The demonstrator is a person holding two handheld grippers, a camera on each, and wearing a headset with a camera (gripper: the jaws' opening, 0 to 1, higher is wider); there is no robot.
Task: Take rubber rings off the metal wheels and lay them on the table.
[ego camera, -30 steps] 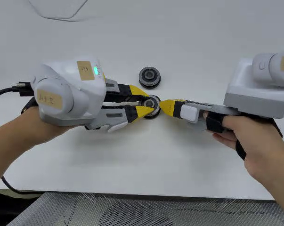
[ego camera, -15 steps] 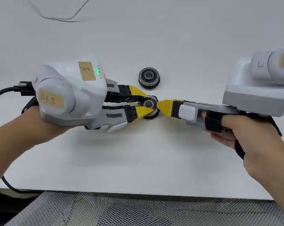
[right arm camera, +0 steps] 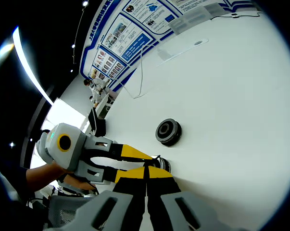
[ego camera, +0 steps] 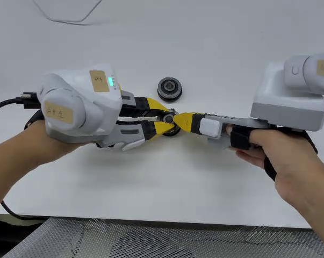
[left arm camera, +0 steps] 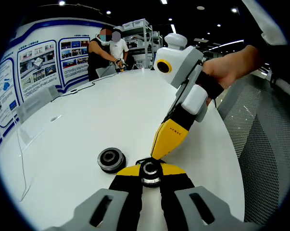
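Observation:
My left gripper is shut on a small metal wheel with a black rubber ring, holding it just above the white table. That same wheel sits between my yellow jaw tips in the left gripper view. My right gripper comes in from the right with its jaws together and its tips against the wheel's rim. I cannot tell whether they pinch the ring. The held wheel's edge shows beside my right gripper. A second wheel lies flat behind them.
A black cable runs off the left gripper's back. The table's front edge borders a grey mesh floor. A clear plastic sheet lies at the far back left. Two people stand at the table's far end.
My right gripper has moved left, and its tips now meet the rim of the held wheel. The left gripper and the second wheel have stayed put.

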